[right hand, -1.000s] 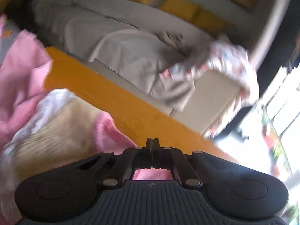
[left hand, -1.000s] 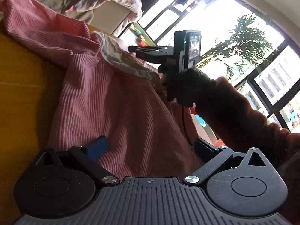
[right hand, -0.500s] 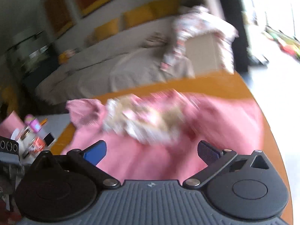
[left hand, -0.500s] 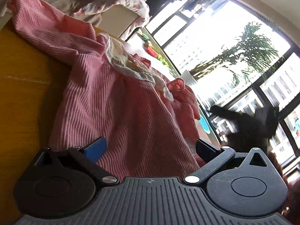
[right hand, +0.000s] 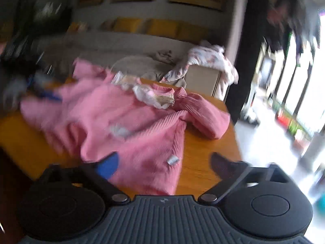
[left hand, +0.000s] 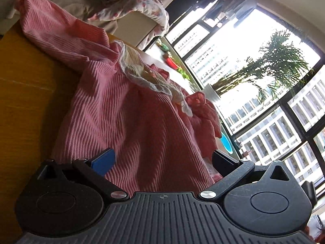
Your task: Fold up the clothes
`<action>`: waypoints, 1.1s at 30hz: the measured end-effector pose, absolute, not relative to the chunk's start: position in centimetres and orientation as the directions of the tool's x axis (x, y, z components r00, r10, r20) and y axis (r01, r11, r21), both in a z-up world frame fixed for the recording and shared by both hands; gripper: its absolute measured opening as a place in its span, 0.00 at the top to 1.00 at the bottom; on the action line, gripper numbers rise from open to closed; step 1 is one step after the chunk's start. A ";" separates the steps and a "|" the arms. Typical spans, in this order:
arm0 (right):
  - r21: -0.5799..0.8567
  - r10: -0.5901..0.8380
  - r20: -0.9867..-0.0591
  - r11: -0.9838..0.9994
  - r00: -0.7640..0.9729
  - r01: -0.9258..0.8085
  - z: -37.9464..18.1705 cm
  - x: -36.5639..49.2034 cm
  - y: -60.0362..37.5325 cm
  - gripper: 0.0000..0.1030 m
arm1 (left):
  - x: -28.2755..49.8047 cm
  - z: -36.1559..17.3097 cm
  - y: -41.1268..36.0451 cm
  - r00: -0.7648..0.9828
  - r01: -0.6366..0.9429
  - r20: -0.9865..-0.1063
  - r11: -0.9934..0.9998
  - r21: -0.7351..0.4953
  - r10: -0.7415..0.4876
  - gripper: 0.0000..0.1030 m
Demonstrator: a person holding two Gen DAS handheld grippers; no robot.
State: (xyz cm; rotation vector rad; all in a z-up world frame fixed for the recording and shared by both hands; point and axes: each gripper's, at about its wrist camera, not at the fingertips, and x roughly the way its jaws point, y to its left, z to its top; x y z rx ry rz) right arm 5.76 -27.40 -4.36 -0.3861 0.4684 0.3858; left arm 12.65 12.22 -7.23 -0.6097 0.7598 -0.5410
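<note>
A pink ribbed knit garment (right hand: 126, 122) with a white lace collar (right hand: 154, 97) lies spread on an orange wooden table (right hand: 203, 162). In the left wrist view the garment (left hand: 132, 126) fills the middle, with the lace collar (left hand: 146, 79) above. My left gripper (left hand: 162, 160) is open and empty, low over the garment's near hem. My right gripper (right hand: 164, 162) is open and empty, held above the table's near edge over the garment's lower corner. The right wrist view is blurred.
A grey sofa (right hand: 132, 61) with yellow cushions and a floral cloth (right hand: 211, 59) draped over its arm stands behind the table. Large windows (left hand: 254, 81) with a palm outside are to the right. The table edge (right hand: 233, 134) drops to a pale floor.
My right gripper let go of the garment's collar, opened, and pulled back away from the table. It has left the left wrist view. The left gripper stayed open, nearly still.
</note>
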 end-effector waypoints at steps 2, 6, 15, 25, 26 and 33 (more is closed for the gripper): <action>-0.328 0.234 -0.526 0.831 0.818 -0.449 -4.6 5.5 -27.3 0.58 | 12.6 -7.2 12.3 0.607 0.226 -0.462 0.697 -0.680 -0.647 0.00; -0.427 0.194 -0.546 0.773 0.815 -0.470 -5.7 5.1 -27.0 0.60 | 12.6 -7.2 12.4 0.607 0.231 -0.459 0.696 -0.680 -0.649 0.00; -0.432 0.178 -0.433 0.819 0.883 -0.377 -6.7 6.5 -25.0 0.72 | 12.5 -7.3 12.4 0.610 0.233 -0.457 0.698 -0.677 -0.647 0.00; -0.150 -0.194 -0.457 0.979 0.868 0.140 -7.2 7.2 -34.9 0.79 | 11.7 -7.2 12.6 0.608 0.238 -0.458 0.699 -0.675 -0.649 0.00; -0.122 -0.179 -0.464 0.983 0.867 0.138 -7.3 6.7 -35.6 0.79 | 11.6 -7.2 12.6 0.608 0.235 -0.459 0.699 -0.675 -0.648 0.00; -0.320 0.053 -0.441 0.923 0.896 -0.212 -6.7 4.6 -31.0 0.79 | 10.8 -7.3 12.7 0.613 0.236 -0.454 0.698 -0.676 -0.647 0.00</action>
